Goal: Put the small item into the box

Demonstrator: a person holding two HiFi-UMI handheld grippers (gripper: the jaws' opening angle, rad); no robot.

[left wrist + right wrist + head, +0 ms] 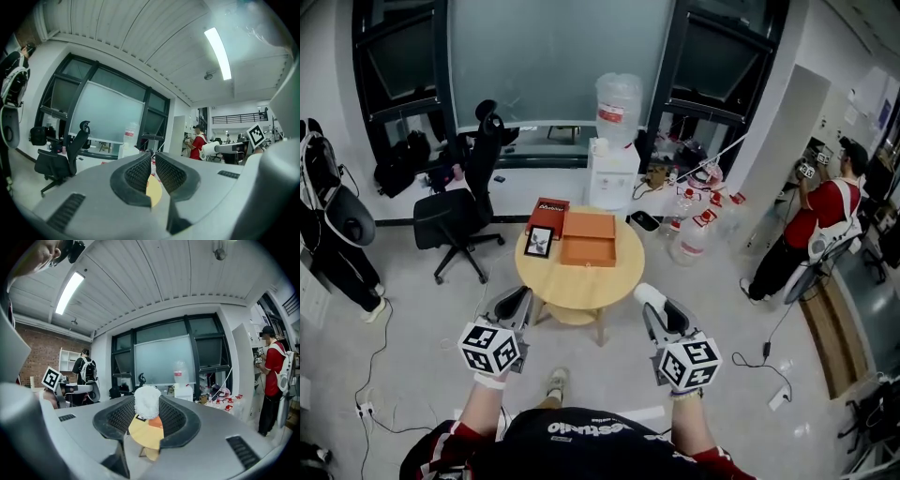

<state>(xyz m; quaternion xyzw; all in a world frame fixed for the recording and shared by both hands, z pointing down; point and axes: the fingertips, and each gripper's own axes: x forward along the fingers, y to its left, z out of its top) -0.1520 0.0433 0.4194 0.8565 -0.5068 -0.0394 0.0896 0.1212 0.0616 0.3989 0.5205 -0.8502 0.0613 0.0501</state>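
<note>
A small white fluffy item (648,293) sits between the jaws of my right gripper (655,304), which is shut on it. In the right gripper view the item (147,402) fills the gap at the tips of that gripper (147,412). An orange box (588,237) lies on the round wooden table (623,267) ahead of both grippers. My left gripper (517,300) hovers short of the table's near left edge. In the left gripper view its jaws (153,171) are closed to a thin slit with nothing in them.
A red box (548,208) and a small framed picture (539,241) lie left of the orange box. A black office chair (455,217) stands at left, a water dispenser (614,155) behind the table, bottles (698,225) on the floor at right, a person in red (811,230) far right.
</note>
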